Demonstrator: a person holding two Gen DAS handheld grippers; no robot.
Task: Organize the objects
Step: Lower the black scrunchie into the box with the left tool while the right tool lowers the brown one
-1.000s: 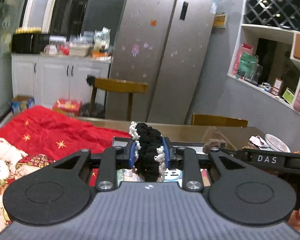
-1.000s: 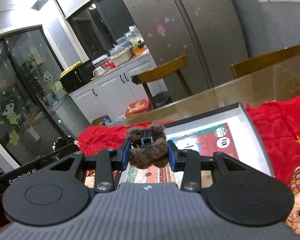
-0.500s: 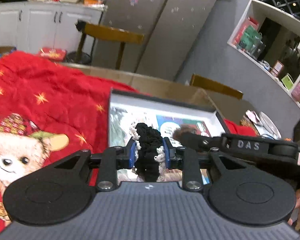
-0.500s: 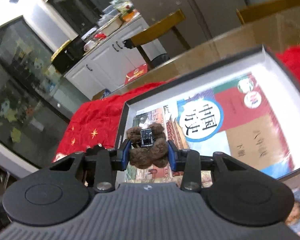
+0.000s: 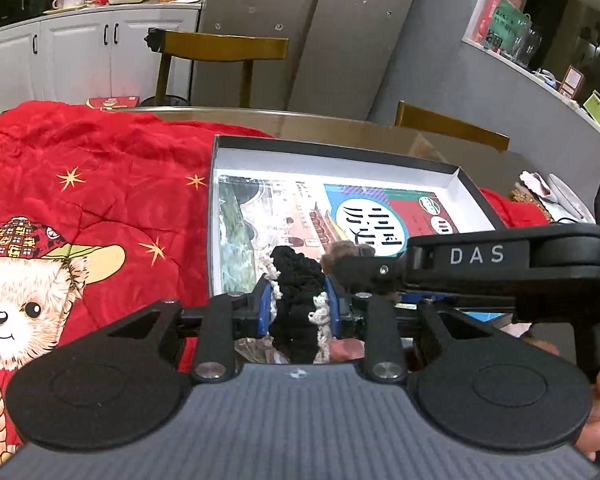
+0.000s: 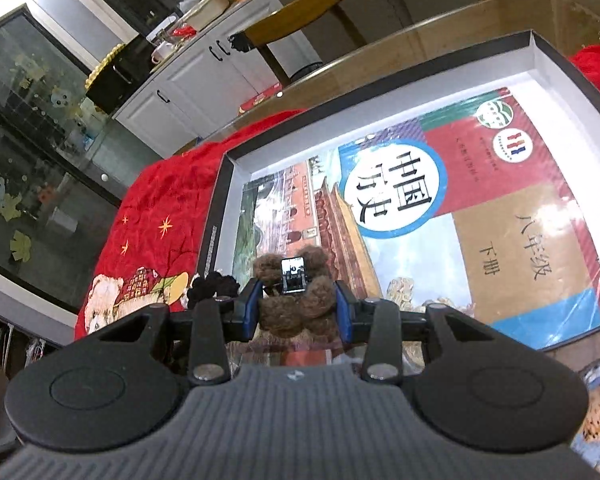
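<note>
Both claws (image 5: 298, 306) (image 6: 298, 306) pinch hair ties; the box (image 6: 560, 68) lies at 12 o'clock, right claw nearer.

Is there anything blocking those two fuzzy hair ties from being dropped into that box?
Nothing visible does. The black scrunchie and the brown fuzzy hair tie are each clamped in a hand-held gripper over the open box, which has no lid and holds only a flat textbook.
</note>
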